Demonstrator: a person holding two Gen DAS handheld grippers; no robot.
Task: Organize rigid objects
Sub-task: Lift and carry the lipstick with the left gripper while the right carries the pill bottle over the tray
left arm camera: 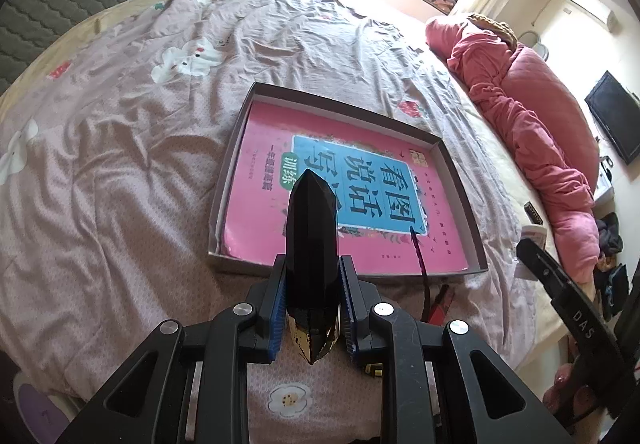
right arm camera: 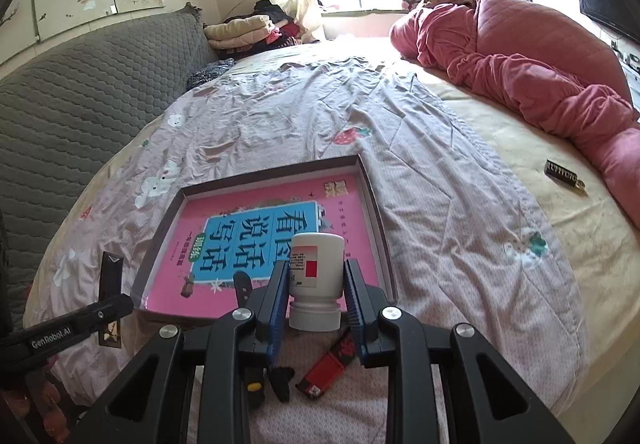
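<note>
Black faceted case and white bottle both held over the bed, short of the tray.

Left gripper [left arm camera: 312, 308] is clamped on the black faceted case [left arm camera: 312, 244], gold-trimmed end toward the camera, pointed end aimed at the shallow cardboard tray [left arm camera: 460, 167]; a mid-body hold of this kind keeps a long item from swinging. Right gripper [right arm camera: 316, 284] is clamped on the white pill bottle [right arm camera: 316, 276], cap toward the camera, pads on the labelled body rather than the narrower neck. The tray lies on the bed [right arm camera: 440, 183] and carries only a pink workbook [right arm camera: 256, 236], so it reads as the collection point. Loose on the bedding below the right gripper: a red lighter [right arm camera: 326, 368] and a dark pen-like item [right arm camera: 276, 376]. A small dark tag [right arm camera: 562, 168] lies well apart, near the pink quilt [right arm camera: 540, 55]. Neither held item touches the tray; placement is judged pending.
</note>
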